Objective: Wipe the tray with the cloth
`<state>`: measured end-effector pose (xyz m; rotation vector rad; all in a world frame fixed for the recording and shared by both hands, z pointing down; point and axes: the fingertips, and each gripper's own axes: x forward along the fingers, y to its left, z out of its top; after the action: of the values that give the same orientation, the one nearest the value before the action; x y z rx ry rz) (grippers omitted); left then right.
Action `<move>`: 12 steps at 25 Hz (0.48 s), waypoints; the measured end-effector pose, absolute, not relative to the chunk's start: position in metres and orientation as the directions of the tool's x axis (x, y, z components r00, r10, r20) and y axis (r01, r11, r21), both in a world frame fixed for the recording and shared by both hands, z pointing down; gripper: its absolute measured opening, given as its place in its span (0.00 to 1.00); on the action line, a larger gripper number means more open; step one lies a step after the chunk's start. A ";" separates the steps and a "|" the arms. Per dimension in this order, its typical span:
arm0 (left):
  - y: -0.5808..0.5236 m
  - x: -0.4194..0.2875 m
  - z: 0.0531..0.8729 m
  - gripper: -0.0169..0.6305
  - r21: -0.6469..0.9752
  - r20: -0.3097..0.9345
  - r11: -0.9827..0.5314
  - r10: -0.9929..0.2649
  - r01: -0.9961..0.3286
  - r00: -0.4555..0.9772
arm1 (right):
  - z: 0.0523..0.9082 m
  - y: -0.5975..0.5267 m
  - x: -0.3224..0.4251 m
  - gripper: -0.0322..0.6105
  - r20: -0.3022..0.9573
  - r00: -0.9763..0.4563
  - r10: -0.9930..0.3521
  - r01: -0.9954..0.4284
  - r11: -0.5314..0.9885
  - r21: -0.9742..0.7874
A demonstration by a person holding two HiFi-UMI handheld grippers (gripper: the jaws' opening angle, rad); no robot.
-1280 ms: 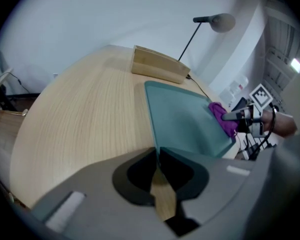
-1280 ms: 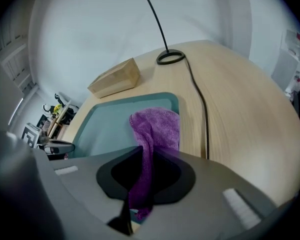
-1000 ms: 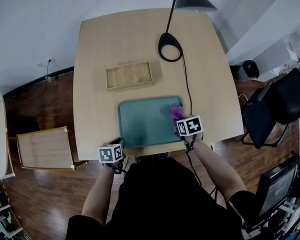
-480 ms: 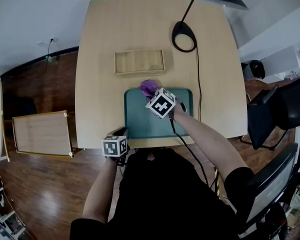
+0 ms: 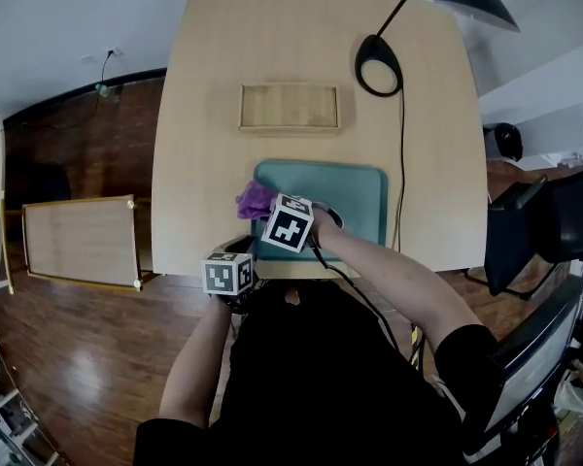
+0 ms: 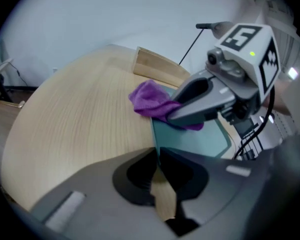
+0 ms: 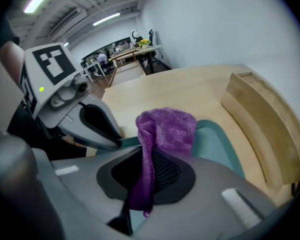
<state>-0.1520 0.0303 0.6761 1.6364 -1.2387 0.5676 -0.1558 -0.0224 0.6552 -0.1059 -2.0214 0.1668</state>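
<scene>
Seen from above, our right tongs (image 5: 270,210) pinch the purple cloth (image 5: 254,200) at the left rim of the teal tray (image 5: 355,197), mid-frame on the desk (image 5: 204,115). Our left tongs (image 5: 241,252) clamp the tray's near left corner. We judge wiping is under way; no dirt shows, so what remains is unclear.

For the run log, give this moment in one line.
right gripper: shut on cloth, at tray left edge | left gripper: shut on tray corner

Office, black chairs (image 5: 549,226), rows of desks (image 7: 124,54)
</scene>
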 end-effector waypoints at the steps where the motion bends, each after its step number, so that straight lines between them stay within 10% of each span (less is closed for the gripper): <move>1: 0.030 -0.151 0.677 0.10 0.428 0.802 -0.008 -0.459 -0.904 0.383 | 0.656 -0.011 -0.152 0.12 0.884 -0.432 0.181 0.016 0.981 -0.193; 12: 0.030 -0.157 0.680 0.09 0.389 0.816 0.025 -0.473 -0.921 0.332 | 0.681 0.068 -0.091 0.12 0.858 -0.336 0.388 0.001 0.911 -0.412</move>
<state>-0.1574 0.0300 0.6797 1.6046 -1.2893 0.5661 -0.0908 0.0679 0.6808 -0.2869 -1.8804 0.4045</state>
